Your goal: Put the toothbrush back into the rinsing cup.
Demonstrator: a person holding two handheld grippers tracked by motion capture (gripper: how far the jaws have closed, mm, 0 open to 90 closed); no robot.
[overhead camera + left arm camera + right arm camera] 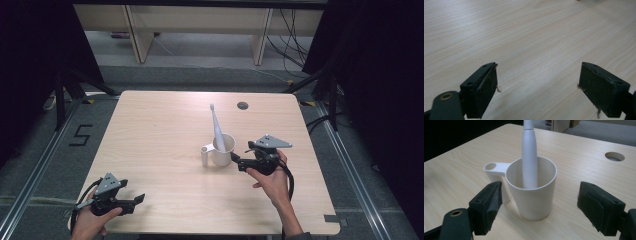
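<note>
Left claw [131,202] open, jaws wide, hovering over bare table [160,130], nothing between them. Right claw [537,207] also open, cup [532,192] sitting upright just ahead between its jaws, not touching; toothbrush [529,155] stands inside, leaning on the rim.

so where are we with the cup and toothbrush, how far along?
Looks done: the toothbrush stands in the cup, leaning on its rim. In hand: nothing is gripped. The right gripper is open with its jaws either side of the cup, touching nothing as far as I can tell. The left gripper is open over bare table near the front edge. Left: probably closing on the cup, if moving it is next.
</note>
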